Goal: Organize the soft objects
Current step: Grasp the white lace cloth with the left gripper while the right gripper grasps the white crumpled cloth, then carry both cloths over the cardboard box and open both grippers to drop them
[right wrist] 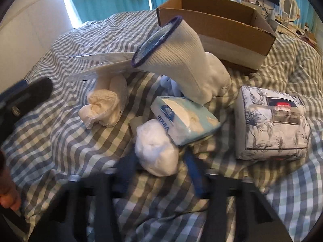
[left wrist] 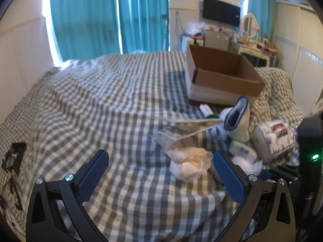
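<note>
A pile of soft things lies on the checked bedspread. In the right wrist view I see a cream lace bundle, a white sock with a blue cuff, a Vinda tissue pack, a white bagged bundle and a floral tissue box. My right gripper is open, its blurred fingers on either side of the white bagged bundle. My left gripper is open and empty just left of the lace bundle. An open cardboard box stands behind the pile.
A flat plastic packet leans over the lace bundle. A dresser with a mirror and a wall TV stand beyond the bed. Teal curtains hang at the back. A black cable lies at the left.
</note>
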Tool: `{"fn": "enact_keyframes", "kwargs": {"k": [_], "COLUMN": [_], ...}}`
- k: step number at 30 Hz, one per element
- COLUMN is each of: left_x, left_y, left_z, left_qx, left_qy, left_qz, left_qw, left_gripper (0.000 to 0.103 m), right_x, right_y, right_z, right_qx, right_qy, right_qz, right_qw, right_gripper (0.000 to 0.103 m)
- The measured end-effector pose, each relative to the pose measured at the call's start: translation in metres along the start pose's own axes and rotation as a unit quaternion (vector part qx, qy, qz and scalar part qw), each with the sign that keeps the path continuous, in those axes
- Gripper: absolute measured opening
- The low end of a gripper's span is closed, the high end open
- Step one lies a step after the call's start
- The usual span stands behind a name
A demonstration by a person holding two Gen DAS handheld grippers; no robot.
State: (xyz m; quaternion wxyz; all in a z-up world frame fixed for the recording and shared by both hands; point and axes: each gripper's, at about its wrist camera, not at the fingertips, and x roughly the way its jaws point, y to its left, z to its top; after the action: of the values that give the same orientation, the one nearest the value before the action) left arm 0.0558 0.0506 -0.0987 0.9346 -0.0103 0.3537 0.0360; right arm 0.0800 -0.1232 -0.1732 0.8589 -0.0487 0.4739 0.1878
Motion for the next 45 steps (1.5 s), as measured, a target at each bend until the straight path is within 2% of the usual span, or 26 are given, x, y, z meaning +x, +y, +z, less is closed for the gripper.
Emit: {"fn": "enact_keyframes", "kwargs": {"k": [3, 9, 12, 14, 15, 17, 20, 28, 31, 34, 37, 40, 45], "left_x": [0.011, 0.04, 0.051, 0.063, 0.068, 0.075, 0.064, -0.007, -0.035, -0.057, -0.07, -0.072, -0.049], "left_y": [-0.008, -0.031, -0.037, -0.039, -0.038, -0.035, -0.028, -0.025, -0.025, -0.033, -0.047, -0.058, -0.082], "left_z": [-0.003, -0.008, -0.008, -0.011, -0.013, -0.02, -0.024, -0.013, 0.006, 0.029, 0.048, 0.072, 0.124], "left_qx": [0.005, 0.026, 0.026, 0.026, 0.027, 0.023, 0.01, 0.018, 0.006, 0.024, 0.052, 0.061, 0.08], "left_qy": [0.017, 0.056, 0.057, 0.079, 0.091, 0.113, 0.116, 0.064, 0.038, 0.006, -0.021, -0.041, -0.048], "left_qz": [-0.013, -0.021, -0.026, -0.03, -0.03, -0.033, -0.046, -0.061, -0.087, -0.093, -0.095, -0.115, -0.141], "left_qw": [0.9998, 0.9978, 0.9977, 0.9961, 0.995, 0.9928, 0.9921, 0.9959, 0.9954, 0.9954, 0.9939, 0.9906, 0.9856], "left_gripper": [0.103, 0.102, 0.077, 0.048, 0.044, 0.027, 0.016, 0.015, 0.015, 0.015, 0.015, 0.015, 0.015], "right_x": [-0.012, -0.05, -0.063, -0.067, -0.07, -0.073, -0.086, -0.126, -0.138, -0.149, -0.16, -0.168, -0.178], "right_y": [-0.002, -0.022, -0.032, -0.035, -0.037, -0.037, -0.04, -0.035, -0.036, -0.04, -0.048, -0.057, -0.073], "right_z": [0.002, 0.011, 0.011, 0.011, 0.01, 0.011, 0.006, 0.004, 0.007, 0.015, 0.03, 0.053, 0.108], "right_qx": [-0.012, -0.008, -0.001, 0.0, 0.001, 0.004, 0.006, -0.002, -0.004, -0.005, -0.01, -0.016, -0.045], "right_qy": [-0.025, -0.067, -0.076, -0.079, -0.08, -0.085, -0.096, -0.134, -0.145, -0.156, -0.172, -0.186, -0.212], "right_qz": [-0.007, -0.024, -0.027, -0.029, -0.029, -0.03, -0.03, -0.032, -0.035, -0.035, -0.049, -0.049, -0.077], "right_qw": [1.0, 0.997, 0.997, 0.996, 0.996, 0.996, 0.995, 0.991, 0.989, 0.987, 0.984, 0.981, 0.973], "right_gripper": [0.027, 0.026, 0.026, 0.026, 0.027, 0.027, 0.027, 0.027, 0.027, 0.027, 0.027, 0.027, 0.027]}}
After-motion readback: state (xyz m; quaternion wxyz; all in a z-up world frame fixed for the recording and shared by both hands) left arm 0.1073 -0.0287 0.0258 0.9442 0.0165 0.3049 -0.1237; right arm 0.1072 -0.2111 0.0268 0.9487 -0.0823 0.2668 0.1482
